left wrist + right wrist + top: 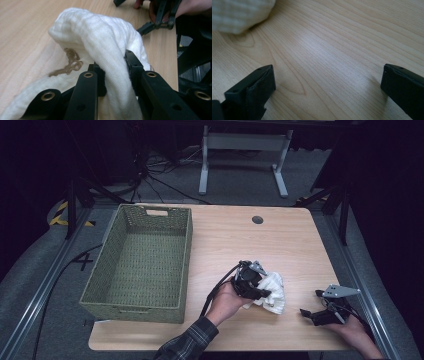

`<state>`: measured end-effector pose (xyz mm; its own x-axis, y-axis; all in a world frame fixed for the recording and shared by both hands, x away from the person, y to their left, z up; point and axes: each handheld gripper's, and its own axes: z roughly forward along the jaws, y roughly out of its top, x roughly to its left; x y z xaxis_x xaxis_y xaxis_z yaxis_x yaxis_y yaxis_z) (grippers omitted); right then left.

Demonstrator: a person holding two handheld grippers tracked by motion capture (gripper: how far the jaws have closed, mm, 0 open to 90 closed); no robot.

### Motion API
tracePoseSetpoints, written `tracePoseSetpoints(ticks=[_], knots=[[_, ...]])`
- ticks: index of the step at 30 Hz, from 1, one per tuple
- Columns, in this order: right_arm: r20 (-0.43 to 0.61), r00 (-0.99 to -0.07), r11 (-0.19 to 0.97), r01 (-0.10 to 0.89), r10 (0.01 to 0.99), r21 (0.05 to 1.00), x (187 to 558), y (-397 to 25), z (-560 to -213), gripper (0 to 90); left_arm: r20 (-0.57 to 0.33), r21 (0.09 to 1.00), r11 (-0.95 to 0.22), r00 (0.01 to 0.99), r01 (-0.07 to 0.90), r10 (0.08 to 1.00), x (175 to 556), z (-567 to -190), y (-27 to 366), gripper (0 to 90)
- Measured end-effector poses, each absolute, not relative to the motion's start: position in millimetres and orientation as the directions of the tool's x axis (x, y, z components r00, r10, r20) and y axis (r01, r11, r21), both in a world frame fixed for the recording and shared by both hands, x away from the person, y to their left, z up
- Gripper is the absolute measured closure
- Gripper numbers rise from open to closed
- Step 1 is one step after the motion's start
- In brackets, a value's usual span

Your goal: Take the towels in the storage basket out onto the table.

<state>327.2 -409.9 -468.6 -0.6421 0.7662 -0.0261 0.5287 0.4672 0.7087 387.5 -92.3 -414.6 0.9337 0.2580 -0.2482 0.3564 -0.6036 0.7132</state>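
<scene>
Left gripper (113, 75) jaws clenched on a fold of the white cloth (100, 42); the pinch sits on a raised ridge of fabric, rest of the cloth slumps onto the table (235, 240) around it; a brown mark shows on the cloth just beside the near jaw, can't tell if stain or print. In the high view the cloth (274, 292) lies well right of the basket (140, 305), near the table's front edge, bunched not flat; looks mostly resting on the wood, lift not clearly begun.

Progress, my read: grasp done; carry to the basket and drop both left; basket interior looks bare, so nothing is stowed yet. Maybe a third of the way.

Right gripper (327, 82) jaws spread wide, nothing between them, just bare wood; cloth edge (239, 15) off past its left jaw, apart from it. In the high view the right gripper (320, 316) rests low at the table, further from the basket than the cloth, idle by the look of it.

Pose: left hand (227, 300) comes in from the front edge, forearm angled up and right away from the basket, gripper (252, 285) tipped down onto the cloth's basket-side edge; cable loops back along the wrist. Right hand (355, 332) low at the front right corner, jaws pointing toward the cloth.
</scene>
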Motion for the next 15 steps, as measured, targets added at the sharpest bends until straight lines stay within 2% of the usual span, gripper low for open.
tracePoseSetpoints(ticks=[9,15], knots=[[-0.027,-0.647,0.471,0.525,0.762,0.709,327,-410,-469,0.0,-0.231,0.65,-0.675,0.937,0.348,0.261,387,-444,-105,75.0],[-0.029,-0.649,0.474,0.524,0.761,0.708,327,-410,-469,0.0,-0.24,0.654,-0.67,0.936,0.351,0.256,387,-451,-107,73.7]])
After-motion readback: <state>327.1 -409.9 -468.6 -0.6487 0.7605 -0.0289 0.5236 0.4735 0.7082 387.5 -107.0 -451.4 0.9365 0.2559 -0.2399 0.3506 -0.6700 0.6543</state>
